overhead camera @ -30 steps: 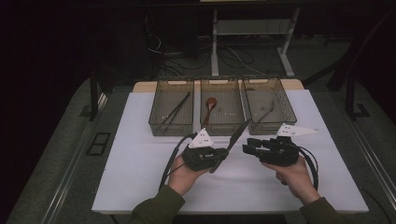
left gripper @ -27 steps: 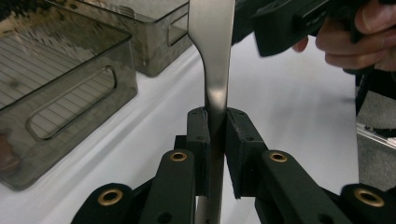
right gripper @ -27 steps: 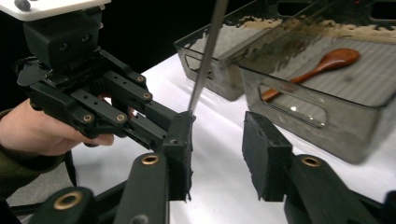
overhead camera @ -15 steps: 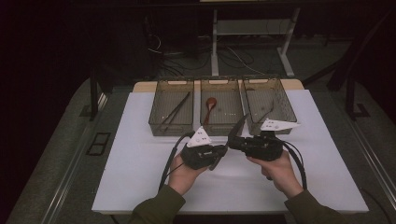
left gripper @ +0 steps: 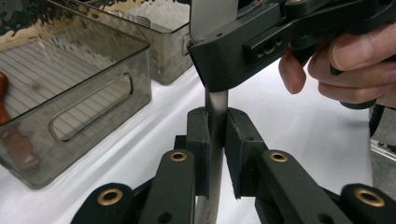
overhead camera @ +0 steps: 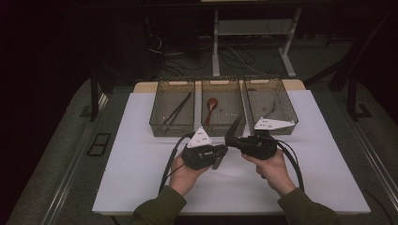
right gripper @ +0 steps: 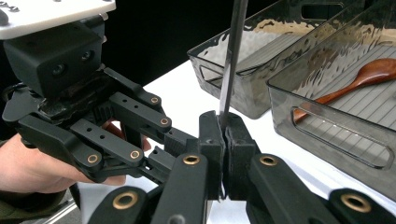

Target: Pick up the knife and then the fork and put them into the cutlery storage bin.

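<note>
Both sets of jaws are clamped on the same thing, a flat metal knife (overhead camera: 232, 131), and we start in the high view: the left gripper (overhead camera: 219, 157) and the right gripper (overhead camera: 233, 140) meet nose to nose over the white table (overhead camera: 141, 159), just in front of the three smoky plastic bins (overhead camera: 174, 126). We spot a wooden spoon (overhead camera: 210, 106) lying in the middle bin, and the blade sticks up at a slant between the two tools.

Over to the left gripper view: our black pads (left gripper: 200, 140) squeeze the steel strip (left gripper: 215, 135) from both sides, and the right gripper (left gripper: 261, 51) sits just above, a hand (left gripper: 345, 60) wrapped round it.

Now the right gripper view: we see these jaws, which have just been closing, pinched tight on the thin edge of the knife (right gripper: 232, 65), the left gripper (right gripper: 93, 121) right beside, and the spoon (right gripper: 355, 84) resting in the near bin (right gripper: 327, 130).
</note>
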Demonstrator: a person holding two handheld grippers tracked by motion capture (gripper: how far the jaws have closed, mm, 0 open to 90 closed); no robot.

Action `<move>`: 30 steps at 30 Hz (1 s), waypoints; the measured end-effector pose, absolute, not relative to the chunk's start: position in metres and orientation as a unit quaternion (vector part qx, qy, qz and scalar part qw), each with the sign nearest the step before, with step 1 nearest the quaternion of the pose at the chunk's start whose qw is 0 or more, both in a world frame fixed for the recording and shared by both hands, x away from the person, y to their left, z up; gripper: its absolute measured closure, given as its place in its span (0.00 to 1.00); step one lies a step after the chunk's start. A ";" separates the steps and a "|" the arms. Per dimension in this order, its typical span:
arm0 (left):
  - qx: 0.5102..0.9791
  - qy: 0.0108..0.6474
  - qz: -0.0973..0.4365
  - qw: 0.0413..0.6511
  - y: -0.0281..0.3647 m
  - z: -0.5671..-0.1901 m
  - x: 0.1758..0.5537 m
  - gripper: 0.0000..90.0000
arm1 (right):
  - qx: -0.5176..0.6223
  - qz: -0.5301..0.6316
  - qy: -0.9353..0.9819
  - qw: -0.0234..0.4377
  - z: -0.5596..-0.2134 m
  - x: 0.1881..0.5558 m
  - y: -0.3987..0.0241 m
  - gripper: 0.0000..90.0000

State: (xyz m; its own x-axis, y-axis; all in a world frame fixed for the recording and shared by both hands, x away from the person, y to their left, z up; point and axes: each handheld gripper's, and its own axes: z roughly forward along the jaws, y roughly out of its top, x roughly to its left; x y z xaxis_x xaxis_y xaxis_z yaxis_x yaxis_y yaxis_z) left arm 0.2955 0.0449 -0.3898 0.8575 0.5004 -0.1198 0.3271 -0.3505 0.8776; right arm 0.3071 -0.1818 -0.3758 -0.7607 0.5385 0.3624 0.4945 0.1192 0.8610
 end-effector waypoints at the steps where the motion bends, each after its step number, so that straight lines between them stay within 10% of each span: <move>1: 0.816 0.253 0.084 0.513 0.045 -0.390 0.296 0.88 | 0.345 0.567 0.748 0.020 -0.376 0.307 -0.182 0.97; 30: 0.809 0.252 0.073 0.527 0.146 -0.421 0.279 0.34 | 0.359 0.540 0.757 0.083 -0.367 0.314 -0.238 0.97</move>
State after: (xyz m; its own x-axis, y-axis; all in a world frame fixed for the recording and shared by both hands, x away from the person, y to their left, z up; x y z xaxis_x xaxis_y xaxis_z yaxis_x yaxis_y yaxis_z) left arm 0.2786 0.1460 -0.4205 0.8626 0.4840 -0.1472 0.3302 -0.3181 0.8887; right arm 0.3142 -0.2381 -0.3672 -0.7288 0.6328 0.2616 0.4528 0.1589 0.8773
